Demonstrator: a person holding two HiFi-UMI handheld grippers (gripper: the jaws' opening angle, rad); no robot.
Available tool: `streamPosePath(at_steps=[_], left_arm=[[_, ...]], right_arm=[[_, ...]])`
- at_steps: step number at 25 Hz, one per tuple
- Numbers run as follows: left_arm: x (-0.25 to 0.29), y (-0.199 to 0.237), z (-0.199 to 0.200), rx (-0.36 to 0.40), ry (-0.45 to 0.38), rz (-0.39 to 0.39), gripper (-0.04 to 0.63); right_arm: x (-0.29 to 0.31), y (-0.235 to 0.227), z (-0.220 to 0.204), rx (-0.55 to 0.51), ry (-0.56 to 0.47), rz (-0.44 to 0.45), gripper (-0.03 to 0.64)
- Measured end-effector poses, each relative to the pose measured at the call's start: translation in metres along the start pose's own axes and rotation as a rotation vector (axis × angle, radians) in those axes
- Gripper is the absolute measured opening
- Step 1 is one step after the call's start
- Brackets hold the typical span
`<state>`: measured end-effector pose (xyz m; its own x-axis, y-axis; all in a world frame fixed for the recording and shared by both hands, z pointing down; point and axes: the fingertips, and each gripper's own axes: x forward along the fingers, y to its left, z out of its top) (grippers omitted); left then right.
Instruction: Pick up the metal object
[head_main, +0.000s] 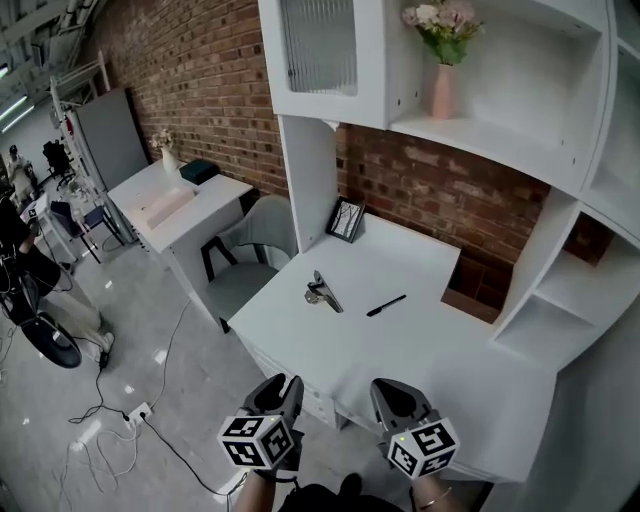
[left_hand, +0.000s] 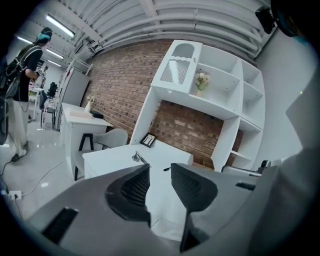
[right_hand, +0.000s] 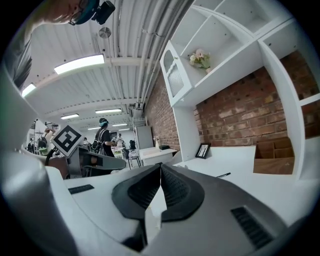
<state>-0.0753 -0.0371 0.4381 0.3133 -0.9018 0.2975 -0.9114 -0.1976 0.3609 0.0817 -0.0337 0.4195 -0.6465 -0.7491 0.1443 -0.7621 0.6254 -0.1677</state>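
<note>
The metal object (head_main: 322, 292), a small shiny clip-like piece, lies on the white desk (head_main: 400, 350) towards its far left; it also shows far ahead in the left gripper view (left_hand: 138, 158). Both grippers are held low, short of the desk's near edge and well apart from the object. My left gripper (head_main: 280, 388) (left_hand: 160, 172) is open, with only air between its dark ribbed pads. My right gripper (head_main: 392, 392) (right_hand: 160, 167) is shut, tips touching, holding nothing.
A black pen (head_main: 386, 305) lies just right of the metal object. A picture frame (head_main: 346, 220) leans at the desk's back. A grey chair (head_main: 245, 265) stands left of the desk. White shelving (head_main: 560, 250) rises on the right. A person (left_hand: 20, 90) stands far left.
</note>
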Motion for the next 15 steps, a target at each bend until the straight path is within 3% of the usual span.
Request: streamPosePath(at_steps=[8,15], left_arm=[[0.043,0.015,0.006,0.007,0.04,0.04,0.135],[0.098,0.04,0.004,-0.104,0.073,0.0,0.153]], right_arm=[[0.033,-0.017,0.001,0.039,0.014,0.037,0.006],[0.072,-0.039,0.0,0.047,0.025,0.012,0.006]])
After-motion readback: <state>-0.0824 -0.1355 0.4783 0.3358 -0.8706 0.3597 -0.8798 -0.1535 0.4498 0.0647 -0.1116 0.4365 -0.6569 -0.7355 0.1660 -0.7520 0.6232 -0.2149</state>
